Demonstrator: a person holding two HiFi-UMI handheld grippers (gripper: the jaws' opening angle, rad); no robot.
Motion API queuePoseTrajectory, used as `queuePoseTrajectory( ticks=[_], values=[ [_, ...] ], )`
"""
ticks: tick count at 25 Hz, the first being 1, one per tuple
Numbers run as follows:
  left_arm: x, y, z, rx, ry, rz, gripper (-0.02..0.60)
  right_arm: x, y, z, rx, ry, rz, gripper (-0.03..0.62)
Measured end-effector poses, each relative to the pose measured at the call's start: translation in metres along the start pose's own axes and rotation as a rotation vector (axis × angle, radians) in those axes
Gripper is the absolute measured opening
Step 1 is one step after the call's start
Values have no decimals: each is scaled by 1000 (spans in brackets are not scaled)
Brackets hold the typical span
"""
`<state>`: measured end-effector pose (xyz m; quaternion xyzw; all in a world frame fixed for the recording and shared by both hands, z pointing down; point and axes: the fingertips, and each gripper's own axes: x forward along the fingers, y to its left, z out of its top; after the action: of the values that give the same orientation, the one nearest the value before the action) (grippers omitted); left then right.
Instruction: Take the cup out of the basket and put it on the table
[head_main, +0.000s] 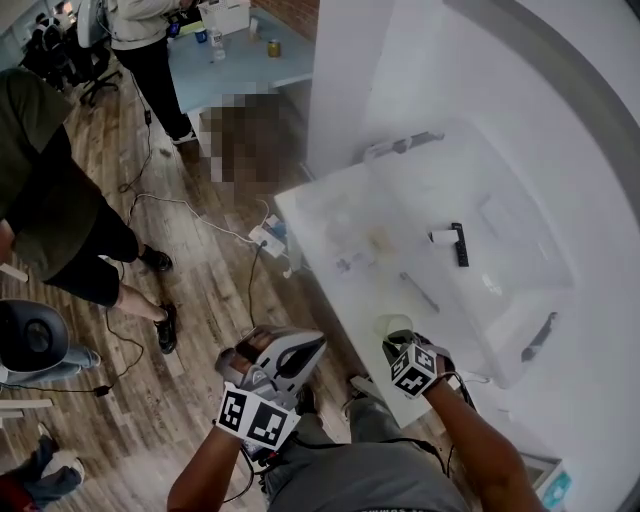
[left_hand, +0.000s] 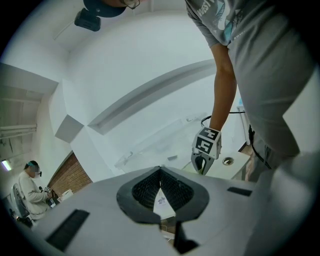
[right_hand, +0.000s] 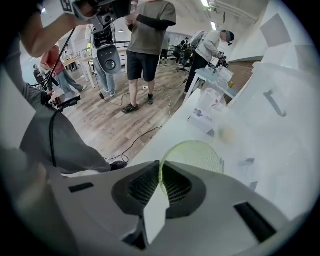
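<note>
Cup: outside the basket, at the near edge of the table. Its thin green rim is pinched between the clamped jaws of the right gripper. Left gripper: jaws pressed together on nothing, held off the table over the floor. I judge the placing step to be in hand. I cannot confirm that the base is seated. Next move: I lower until the cup rests flat, well back from the edge, then release the rim and lift away without tipping it.
</note>
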<state>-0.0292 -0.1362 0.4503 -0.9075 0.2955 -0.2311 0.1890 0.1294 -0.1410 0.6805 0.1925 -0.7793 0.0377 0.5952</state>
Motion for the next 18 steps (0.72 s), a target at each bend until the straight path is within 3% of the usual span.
queuePoseTrajectory(
  ticks=[10, 18],
  values=[
    [-4, -8, -2, -7, 13, -5, 9, 16, 8, -15, 11, 108, 70, 28],
    [-3, -10, 2, 2, 12, -12, 9, 11, 2, -5, -13, 87, 74, 52]
  ],
)
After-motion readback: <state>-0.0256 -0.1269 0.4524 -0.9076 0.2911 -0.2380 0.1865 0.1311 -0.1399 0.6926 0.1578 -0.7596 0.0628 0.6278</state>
